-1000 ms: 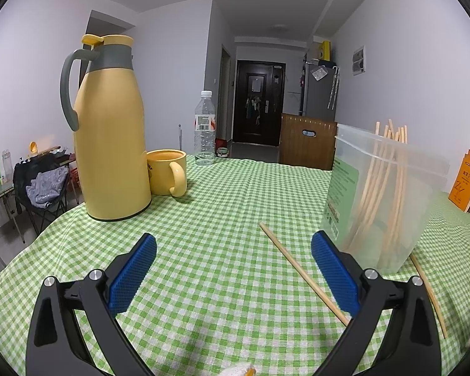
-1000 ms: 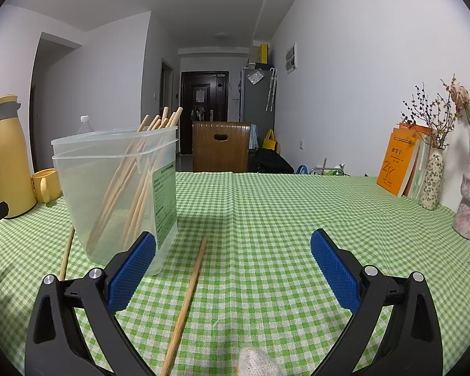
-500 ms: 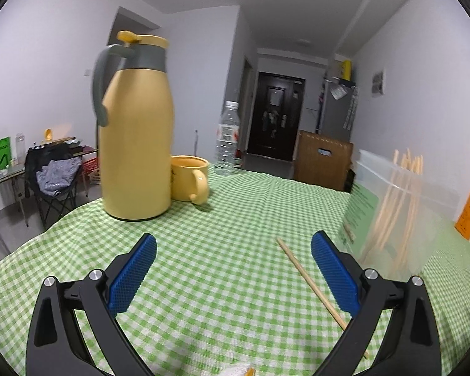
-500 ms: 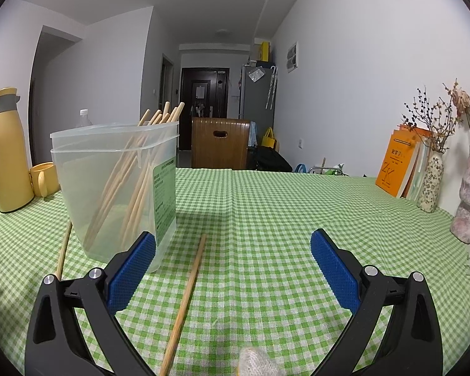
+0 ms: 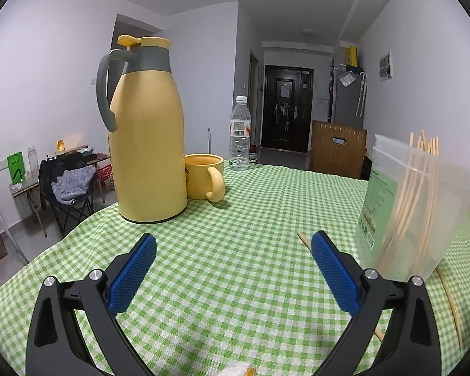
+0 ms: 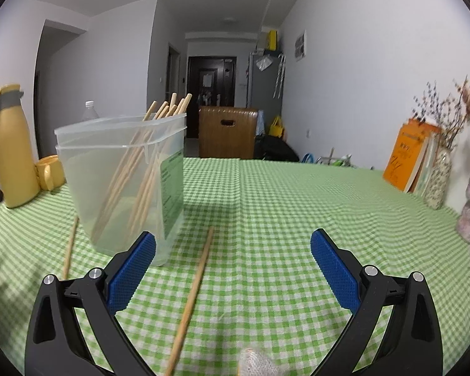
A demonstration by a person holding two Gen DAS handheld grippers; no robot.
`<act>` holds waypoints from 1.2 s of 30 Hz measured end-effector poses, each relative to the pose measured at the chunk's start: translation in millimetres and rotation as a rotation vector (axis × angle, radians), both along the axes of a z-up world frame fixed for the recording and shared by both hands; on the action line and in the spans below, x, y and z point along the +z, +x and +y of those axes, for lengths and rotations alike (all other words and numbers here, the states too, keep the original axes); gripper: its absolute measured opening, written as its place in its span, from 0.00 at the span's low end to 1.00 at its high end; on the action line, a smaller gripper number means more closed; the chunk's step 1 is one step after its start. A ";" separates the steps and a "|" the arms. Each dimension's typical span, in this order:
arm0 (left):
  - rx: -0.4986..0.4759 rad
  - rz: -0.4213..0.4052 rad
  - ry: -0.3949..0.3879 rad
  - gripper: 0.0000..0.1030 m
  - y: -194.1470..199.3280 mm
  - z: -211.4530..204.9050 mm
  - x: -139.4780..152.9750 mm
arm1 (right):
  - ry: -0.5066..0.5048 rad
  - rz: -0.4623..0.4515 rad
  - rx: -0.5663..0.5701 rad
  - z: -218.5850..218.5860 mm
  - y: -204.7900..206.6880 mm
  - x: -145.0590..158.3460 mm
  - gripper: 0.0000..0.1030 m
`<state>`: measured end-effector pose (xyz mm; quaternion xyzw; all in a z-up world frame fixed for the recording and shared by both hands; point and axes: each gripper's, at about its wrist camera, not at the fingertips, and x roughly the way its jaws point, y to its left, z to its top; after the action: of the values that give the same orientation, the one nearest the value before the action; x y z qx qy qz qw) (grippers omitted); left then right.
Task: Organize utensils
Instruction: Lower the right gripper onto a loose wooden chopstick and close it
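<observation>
Chopstick (image 6: 193, 291) flat on tablecloth (image 6: 282, 219), just right of clear container (image 6: 122, 181) holding the rest; another (image 6: 69, 247) on its left. Right gripper (image 6: 233, 260) and left gripper (image 5: 233, 263) both spread, empty. Likely light, stiff, thin, prone to roll: pinch mid-shaft.

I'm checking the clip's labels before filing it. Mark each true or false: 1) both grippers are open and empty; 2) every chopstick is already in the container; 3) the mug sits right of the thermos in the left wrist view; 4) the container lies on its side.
1) True: the left gripper and right gripper are open, holding nothing.
2) False: a chopstick lies on the tablecloth beside the clear plastic container, another on its far side.
3) True: yellow mug, yellow thermos.
4) False: it stands upright.
</observation>
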<state>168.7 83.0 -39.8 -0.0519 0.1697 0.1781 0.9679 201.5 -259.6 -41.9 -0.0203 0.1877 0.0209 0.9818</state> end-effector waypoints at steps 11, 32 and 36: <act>-0.002 0.002 -0.007 0.93 0.4 0.6 -0.3 | 0.006 0.277 0.098 15.9 35.9 -10.4 0.54; -0.005 0.005 -0.017 0.93 3.0 3.3 -0.9 | -0.010 0.654 0.052 39.6 87.8 -55.6 0.22; -0.001 0.005 -0.018 0.93 2.8 4.3 -1.1 | 0.013 0.653 0.044 39.3 88.5 -59.5 0.08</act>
<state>171.6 87.3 -40.9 -0.0602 0.1735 0.1762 0.9671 289.9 -220.3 -101.5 -0.0102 0.4922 0.0488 0.8691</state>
